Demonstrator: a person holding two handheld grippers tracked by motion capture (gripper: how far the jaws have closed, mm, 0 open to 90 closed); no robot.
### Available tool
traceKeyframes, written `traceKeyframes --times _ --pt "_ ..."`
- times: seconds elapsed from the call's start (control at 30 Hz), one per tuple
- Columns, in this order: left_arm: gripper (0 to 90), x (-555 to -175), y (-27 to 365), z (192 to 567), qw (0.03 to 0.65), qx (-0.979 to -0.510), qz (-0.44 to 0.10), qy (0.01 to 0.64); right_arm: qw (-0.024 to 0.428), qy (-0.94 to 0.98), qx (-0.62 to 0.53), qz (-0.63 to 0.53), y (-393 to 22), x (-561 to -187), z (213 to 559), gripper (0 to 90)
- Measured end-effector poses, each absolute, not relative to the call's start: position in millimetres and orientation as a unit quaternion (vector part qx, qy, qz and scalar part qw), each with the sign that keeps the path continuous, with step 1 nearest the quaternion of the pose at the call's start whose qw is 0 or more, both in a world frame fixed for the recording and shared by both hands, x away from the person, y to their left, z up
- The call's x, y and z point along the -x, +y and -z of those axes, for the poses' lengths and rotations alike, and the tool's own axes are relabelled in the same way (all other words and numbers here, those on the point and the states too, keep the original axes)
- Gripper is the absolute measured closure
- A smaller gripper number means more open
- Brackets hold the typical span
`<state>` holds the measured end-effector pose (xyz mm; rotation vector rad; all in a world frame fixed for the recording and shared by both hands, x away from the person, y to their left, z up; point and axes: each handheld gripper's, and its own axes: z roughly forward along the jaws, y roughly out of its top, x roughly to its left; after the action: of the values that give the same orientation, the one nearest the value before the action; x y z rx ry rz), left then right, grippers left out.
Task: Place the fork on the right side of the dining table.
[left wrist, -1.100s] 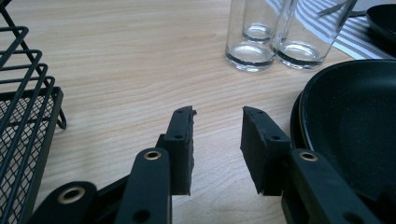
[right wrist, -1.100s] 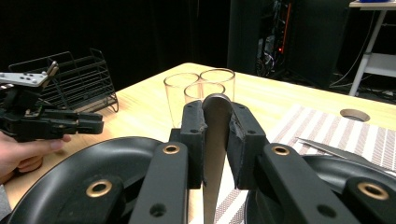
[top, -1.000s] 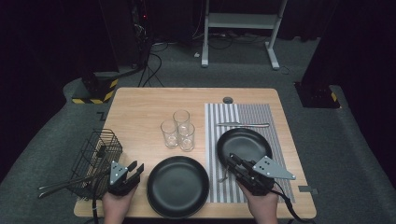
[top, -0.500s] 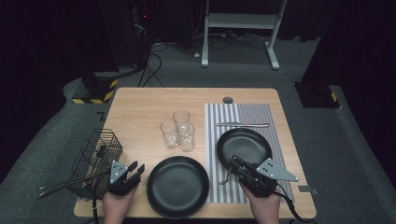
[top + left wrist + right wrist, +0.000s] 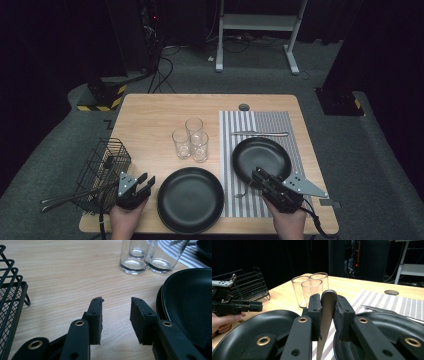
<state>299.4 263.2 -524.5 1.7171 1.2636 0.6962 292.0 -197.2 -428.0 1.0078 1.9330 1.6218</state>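
Now a knife (image 5: 325, 322) is held tight between the pads of the right gripper (image 5: 327, 312) above two black plates (image 5: 249, 332), while long utensils are kept in the wire basket (image 5: 102, 165).

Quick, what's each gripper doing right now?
Left gripper: open, nothing between its jaws.
Right gripper: shut on a metal utensil.

Three glasses (image 5: 191, 138) stand clustered at the centre of the frame on a wooden table (image 5: 150, 115). A wire basket (image 5: 102, 170) sits at lower left, utensil handles poking out of it. A striped mat (image 5: 270, 122) lies right of centre and bears one black plate (image 5: 267, 155). Another plate (image 5: 190, 200) lies at lower centre.
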Motion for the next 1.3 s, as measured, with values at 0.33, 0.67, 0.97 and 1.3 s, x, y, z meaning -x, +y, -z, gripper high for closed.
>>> traceKeyframes --times 0.33,0.67,0.97,1.3 --pt "62.6 -299.3 263.2 524.5 0.434 -0.69 -0.279 0.508 0.215 0.69 -0.37 -0.584 -206.0 -289.1 431.4 76.1" --pt "62.8 -299.7 263.5 524.6 0.435 -0.689 -0.277 0.509 0.218 0.681 -0.38 -0.586 -216.0 -283.6 436.9 75.7" --pt "63.6 -299.6 261.7 524.5 0.429 -0.693 -0.282 0.506 0.222 0.675 -0.39 -0.586 -224.9 -280.6 441.8 75.6" --pt "63.9 -299.6 262.3 524.5 0.429 -0.693 -0.281 0.507 0.235 0.671 -0.405 -0.575 -231.9 -283.0 447.0 79.1"
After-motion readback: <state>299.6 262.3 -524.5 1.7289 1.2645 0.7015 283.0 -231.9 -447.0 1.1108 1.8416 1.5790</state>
